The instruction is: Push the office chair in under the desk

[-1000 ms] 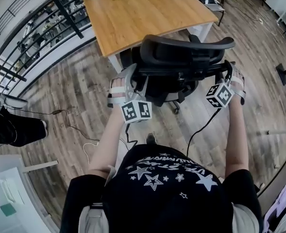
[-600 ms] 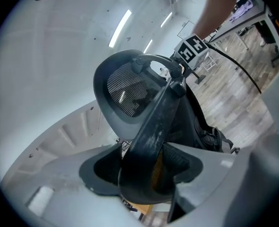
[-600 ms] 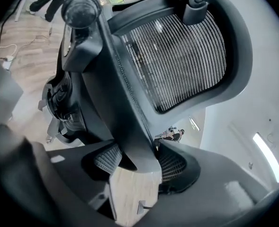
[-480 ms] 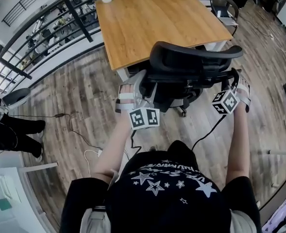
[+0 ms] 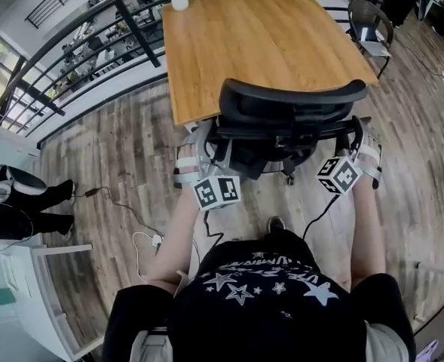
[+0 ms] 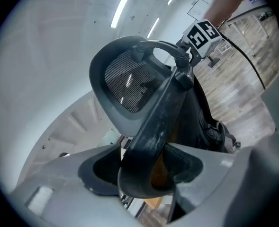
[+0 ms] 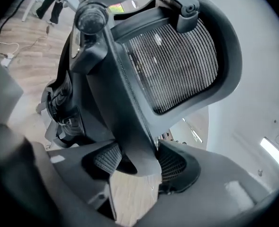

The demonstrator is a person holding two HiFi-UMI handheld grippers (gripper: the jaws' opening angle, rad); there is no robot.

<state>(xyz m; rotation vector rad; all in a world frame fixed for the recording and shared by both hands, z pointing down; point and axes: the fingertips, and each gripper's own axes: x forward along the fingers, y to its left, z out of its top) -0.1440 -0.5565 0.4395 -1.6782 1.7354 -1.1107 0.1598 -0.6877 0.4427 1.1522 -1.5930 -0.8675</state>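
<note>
The left gripper (image 5: 206, 145) is clamped on the left side bar of the office chair (image 5: 286, 100). In the left gripper view the dark bar (image 6: 151, 141) sits tight between the two jaws. The right gripper (image 5: 355, 143) holds the right side bar (image 7: 130, 126) the same way, with both pads pressed on it.

The chair stands at the near edge of the desk (image 5: 259, 36), with its back on the side away from the desk. Its curved top bar just covers the desk's near edge in the head view. The seat is hidden below the chair's back, so I cannot tell how far it is under the desk.

I think the push is partly done. To do it well, both grippers should push the same amount, straight at the desk. If one side pushes harder, the chair may turn on its wheels and bump a desk leg. A slow, low push should help the seat slide under the top.

Both arms reach out toward the desk, almost straight. The left hand (image 5: 187, 161) and the right hand (image 5: 371, 155) sit level, one at each side of the chair's back.
</note>
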